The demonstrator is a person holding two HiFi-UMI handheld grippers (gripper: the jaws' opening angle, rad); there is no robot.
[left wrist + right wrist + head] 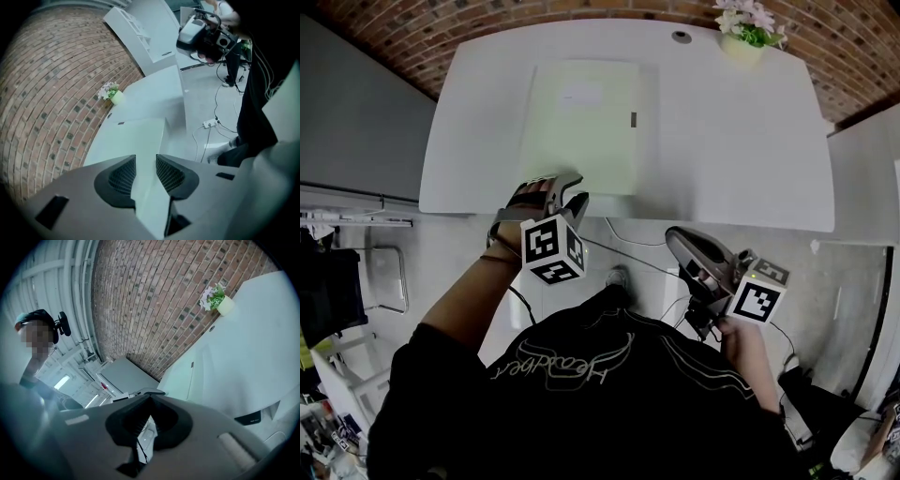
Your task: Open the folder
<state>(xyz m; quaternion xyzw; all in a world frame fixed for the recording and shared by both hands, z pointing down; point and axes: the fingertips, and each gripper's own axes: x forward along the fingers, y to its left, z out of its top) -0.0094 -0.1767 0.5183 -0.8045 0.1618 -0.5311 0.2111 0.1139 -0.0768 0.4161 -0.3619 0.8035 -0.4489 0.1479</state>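
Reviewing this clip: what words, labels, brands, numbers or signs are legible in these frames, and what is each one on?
No text reads cleanly.
Black shirt: pale script lettering, upside down to the head view, too distorted to read.
Folder: a faint pale label patch near its far end, no print legible.
Left marker cube and right marker cube: black-and-white square patterns only, no words or numbers.

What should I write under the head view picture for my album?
Left tongs, open, at the near edge of a closed pale folder on a white table; right tongs short of the table.
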